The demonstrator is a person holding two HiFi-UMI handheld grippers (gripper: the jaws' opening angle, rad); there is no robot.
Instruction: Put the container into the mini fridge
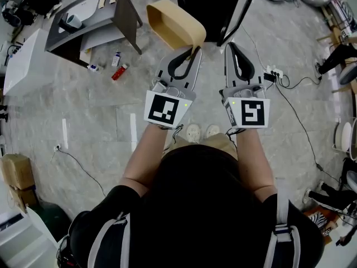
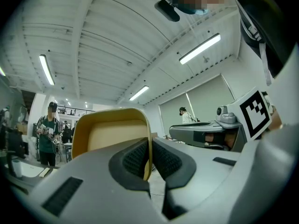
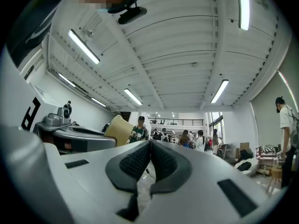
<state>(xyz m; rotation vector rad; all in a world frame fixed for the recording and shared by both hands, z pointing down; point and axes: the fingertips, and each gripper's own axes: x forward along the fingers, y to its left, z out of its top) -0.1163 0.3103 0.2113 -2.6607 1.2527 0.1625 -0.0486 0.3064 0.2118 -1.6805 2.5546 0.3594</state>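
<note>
A tan open container [image 1: 173,21] hangs over the floor, with my left gripper [image 1: 195,48] shut on its rim. In the left gripper view the rim of the container [image 2: 110,134] runs edge-on between the dark pads of the left gripper [image 2: 149,160]. Beside it, my right gripper [image 1: 230,44] is shut with nothing in it; its pads [image 3: 140,160] meet in the right gripper view. A black mini fridge [image 1: 209,4] stands just ahead with its white-edged door [image 1: 241,10] open. Both grippers point toward it.
A grey table [image 1: 95,15] stands at the upper left, with small bottles [image 1: 119,71] on the floor near it. A power strip with cable [image 1: 274,74] lies right of the fridge. Cardboard boxes [image 1: 17,175] sit at the left. Several people [image 3: 189,139] stand in the background.
</note>
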